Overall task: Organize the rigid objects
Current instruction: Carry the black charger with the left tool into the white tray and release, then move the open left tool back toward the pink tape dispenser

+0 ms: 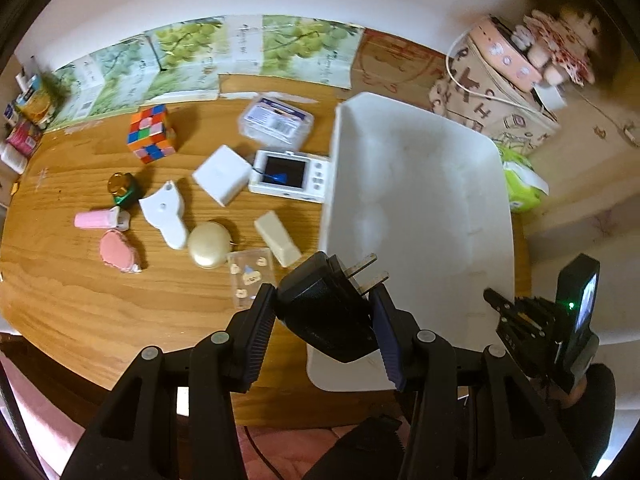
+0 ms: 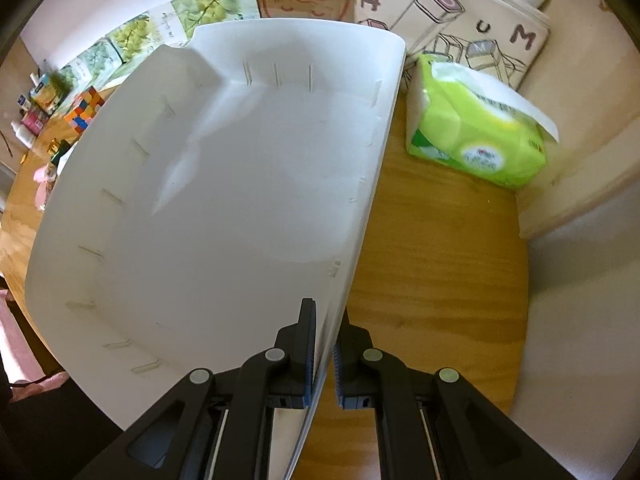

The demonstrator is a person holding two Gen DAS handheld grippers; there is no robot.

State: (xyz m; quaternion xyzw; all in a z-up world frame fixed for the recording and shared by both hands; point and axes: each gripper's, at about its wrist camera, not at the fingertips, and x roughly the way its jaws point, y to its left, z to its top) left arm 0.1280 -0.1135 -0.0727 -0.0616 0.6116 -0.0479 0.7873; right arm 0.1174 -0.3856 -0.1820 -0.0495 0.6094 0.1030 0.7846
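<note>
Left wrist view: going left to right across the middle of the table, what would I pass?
Pink tube → white fan-shaped gadget → white cube → small white camera → big white bin → green tissue pack.

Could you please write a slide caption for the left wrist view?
Left gripper holds a black plug adapter by the white bin, small items still on the table.
</note>
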